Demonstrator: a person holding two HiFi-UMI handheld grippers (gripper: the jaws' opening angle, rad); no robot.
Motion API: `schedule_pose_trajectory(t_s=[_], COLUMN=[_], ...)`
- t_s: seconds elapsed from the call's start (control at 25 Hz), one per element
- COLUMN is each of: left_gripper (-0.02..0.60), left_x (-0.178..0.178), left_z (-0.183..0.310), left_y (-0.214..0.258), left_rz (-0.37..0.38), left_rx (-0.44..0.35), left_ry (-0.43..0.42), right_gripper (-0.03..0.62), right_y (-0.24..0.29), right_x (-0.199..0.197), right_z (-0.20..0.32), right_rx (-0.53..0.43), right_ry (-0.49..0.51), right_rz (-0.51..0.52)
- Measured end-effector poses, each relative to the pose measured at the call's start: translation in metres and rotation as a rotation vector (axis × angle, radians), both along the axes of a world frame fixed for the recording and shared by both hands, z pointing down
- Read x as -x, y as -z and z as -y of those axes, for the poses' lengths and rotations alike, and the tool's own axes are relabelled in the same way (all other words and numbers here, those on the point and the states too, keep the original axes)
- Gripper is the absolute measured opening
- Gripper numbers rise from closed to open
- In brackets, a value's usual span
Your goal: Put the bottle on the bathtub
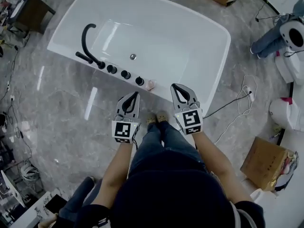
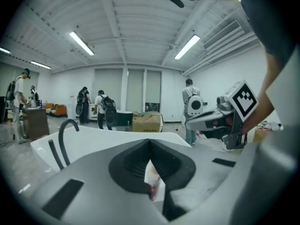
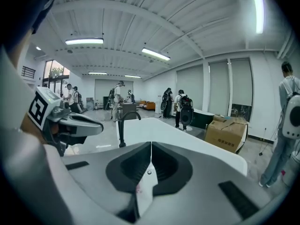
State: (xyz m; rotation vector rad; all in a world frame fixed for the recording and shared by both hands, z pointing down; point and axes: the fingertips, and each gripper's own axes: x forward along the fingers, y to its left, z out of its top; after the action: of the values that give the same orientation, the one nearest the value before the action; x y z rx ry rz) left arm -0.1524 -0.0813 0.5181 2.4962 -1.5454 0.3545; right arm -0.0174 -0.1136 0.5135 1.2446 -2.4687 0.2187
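— Start close in. What are the fingers doing?

— Both pairs are pressed tip to tip and pinch nothing. On the left gripper (image 1: 136, 94) the dark ribbed pads meet in a thin seam. The right gripper (image 1: 174, 86) is the same. Under each seam a slit shows only a pale sliver of what lies beyond. The shells are smooth, matt grey and leaf-shaped, and each carries a cube (image 1: 123, 131) with black-and-white squares.

— And the bottle?

— The bottle (image 1: 151, 84) stands upright on the near rim of the tub (image 1: 209, 27). It is just ahead of the fingertips, between the two grippers, and touches neither. It is small, pale and pinkish. I cannot tell what it is made of at this size.

— What sits beside it?

— Just to its left, four round black knobs (image 1: 125, 74) run in a row along the same rim. Past them a black spout (image 1: 88, 34) arches up and over the basin.

— The tub itself?

— It is glossy white, smooth and rounded at the corners. A small round metal drain (image 1: 133, 57) is set in the bottom.

— And farther out?

— The floor (image 1: 71, 113) is polished grey stone with pale veins, and streaks of light shine on it. A white cable (image 1: 244, 96) loops across it to the right. A brown cardboard box (image 1: 264, 163) stands well apart from the tub. In the left gripper view, people (image 2: 103, 109) with backpacks stand far back in the hall under strip lights.
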Motion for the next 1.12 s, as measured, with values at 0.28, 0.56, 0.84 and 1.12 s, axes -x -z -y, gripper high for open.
schedule_pose_trajectory(t_s=[0.28, 0.56, 0.84, 1.12], left_gripper=[0.023, 0.023, 0.023, 0.023], left_x=[0.014, 0.029, 0.031, 0.013], left_z=[0.011, 0.005, 0.003, -0.009], left_y=[0.13, 0.262, 0.311, 0.31], left_rz=[0.035, -0.014, -0.044, -0.028], left_rx=[-0.172, -0.357, -0.414, -0.415], left_ry=[0.183, 0.295, 0.321, 0.305], right_gripper=[0.026, 0.026, 0.026, 0.025], right_y=[0.111, 0.238, 0.284, 0.285], right_x=[-0.014, -0.004, -0.003, -0.016], right_z=[0.023, 0.029, 0.027, 0.015], right_rx=[-0.182, -0.339, -0.379, -0.376], right_ry=[-0.058, -0.052, -0.027, -0.019], right_rz=[0.071, 0.141, 0.171, 0.179])
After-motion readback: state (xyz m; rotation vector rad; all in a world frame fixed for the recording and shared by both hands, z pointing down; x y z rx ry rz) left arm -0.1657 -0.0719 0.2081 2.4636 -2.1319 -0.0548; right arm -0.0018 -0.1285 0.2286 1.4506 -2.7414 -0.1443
